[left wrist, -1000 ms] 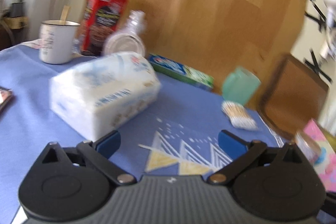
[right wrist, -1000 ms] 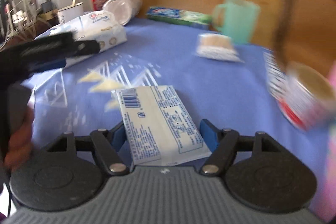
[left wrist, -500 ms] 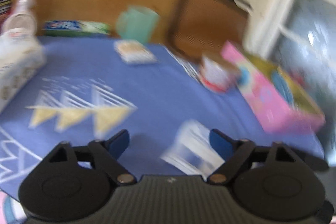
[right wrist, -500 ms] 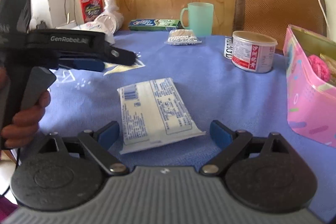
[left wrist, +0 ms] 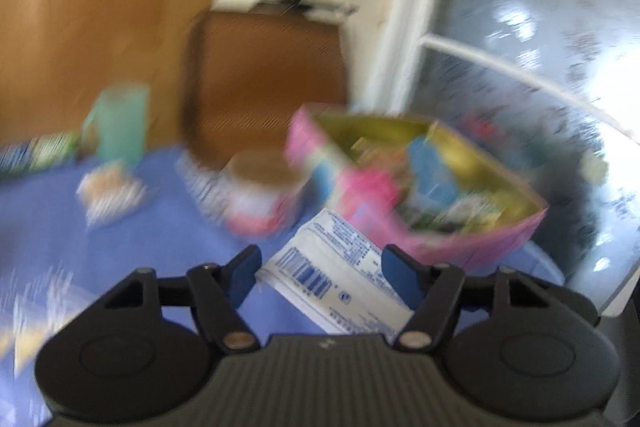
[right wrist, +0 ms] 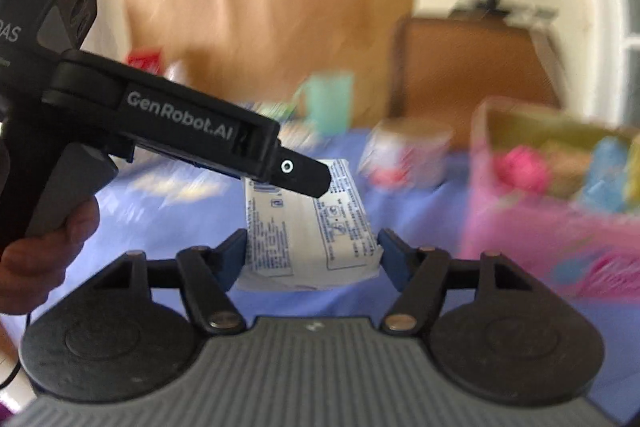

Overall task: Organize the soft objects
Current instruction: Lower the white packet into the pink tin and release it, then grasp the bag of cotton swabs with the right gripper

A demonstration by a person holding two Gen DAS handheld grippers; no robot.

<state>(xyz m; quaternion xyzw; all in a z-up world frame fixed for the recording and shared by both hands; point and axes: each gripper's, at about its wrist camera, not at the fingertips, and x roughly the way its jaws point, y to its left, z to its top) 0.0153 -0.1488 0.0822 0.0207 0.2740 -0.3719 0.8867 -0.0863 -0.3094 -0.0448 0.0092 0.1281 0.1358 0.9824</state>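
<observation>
A white soft pack [left wrist: 340,279] with a barcode and small print lies slantwise between the fingers of my left gripper [left wrist: 322,265]. Those jaws are closing, and both blue pads touch its edges. From the right wrist camera, the same pack [right wrist: 304,235] sits squeezed between the pads of my right gripper [right wrist: 312,251], whose jaws are also closing. The left gripper [right wrist: 308,179] reaches in from the left over the pack's far end, held by a hand [right wrist: 44,247]. An open pink box [left wrist: 480,239] [right wrist: 520,227] with colourful soft items stands just right of the pack.
A blue cloth [left wrist: 160,247] covers the table. A red and white tin [left wrist: 260,199] [right wrist: 404,155] stands left of the pink box. Farther back are a green mug [left wrist: 120,123], a small packet [left wrist: 108,191] and a brown chair back [left wrist: 264,79]. Everything beyond the pack is blurred.
The left gripper swung right from the big tissue pack to the white pack and closed on it. The right gripper had set the pack down and opened; now its pads are on it again.
</observation>
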